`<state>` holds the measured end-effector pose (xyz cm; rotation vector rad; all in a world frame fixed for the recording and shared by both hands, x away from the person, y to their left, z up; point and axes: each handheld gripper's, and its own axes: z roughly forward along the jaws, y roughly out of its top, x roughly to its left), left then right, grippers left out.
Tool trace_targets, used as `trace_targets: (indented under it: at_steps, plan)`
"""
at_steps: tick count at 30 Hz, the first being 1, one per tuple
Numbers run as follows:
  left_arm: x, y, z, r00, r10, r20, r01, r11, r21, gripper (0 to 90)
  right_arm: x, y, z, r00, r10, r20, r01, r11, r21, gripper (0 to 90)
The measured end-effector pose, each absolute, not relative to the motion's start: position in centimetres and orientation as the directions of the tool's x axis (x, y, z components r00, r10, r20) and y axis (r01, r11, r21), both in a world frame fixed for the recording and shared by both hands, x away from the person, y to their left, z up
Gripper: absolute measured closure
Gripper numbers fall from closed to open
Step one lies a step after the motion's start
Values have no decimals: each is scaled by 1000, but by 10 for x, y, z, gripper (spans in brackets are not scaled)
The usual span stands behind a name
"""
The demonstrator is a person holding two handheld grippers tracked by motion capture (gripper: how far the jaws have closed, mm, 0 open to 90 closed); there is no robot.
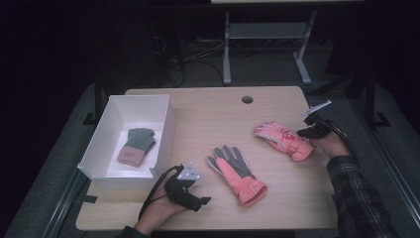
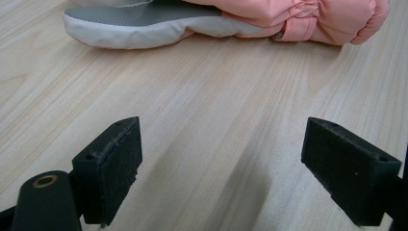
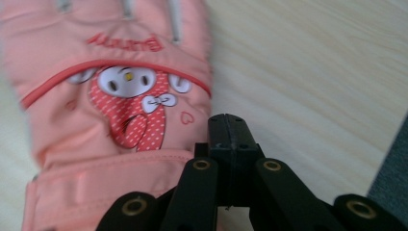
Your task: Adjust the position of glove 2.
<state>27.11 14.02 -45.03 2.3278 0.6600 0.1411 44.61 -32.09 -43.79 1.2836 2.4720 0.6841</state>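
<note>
Wooden table (image 1: 208, 119): one knit glove (image 1: 135, 145) boxed, two pink gloves (image 1: 236, 172) left; your left gripper (image 1: 190, 196) gapes, right gripper (image 1: 308, 130) pinched empty.

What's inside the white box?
The white box holds one knit glove, grey-green with a pinkish cuff, lying flat on its floor. Its near wall hides a strip of the floor, so whatever might sit there is covered.

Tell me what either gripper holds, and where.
Nothing: left gripper open over bare table; right gripper shut flush at the cartoon glove cuff, no fabric between.
</note>
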Motion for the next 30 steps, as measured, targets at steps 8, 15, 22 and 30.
trace_targets:
  at_steps: [8,15,22,30]
  plan:
    - [271,139,-450,863,497,-89,424,-618,662,139,419,-306,-437,-614,790,-12,671,529,519,900]
    - [271,140,-451,860,502,-91,429,-616,660,139,411,-297,-412,-595,796,114,692,434,577,698]
    - [272,141,-450,858,505,-97,435,-613,660,139,412,-276,-421,-606,779,161,705,432,563,517]
    - [273,142,-451,858,506,-87,431,-619,656,139,412,-265,-442,-594,795,119,712,452,537,540]
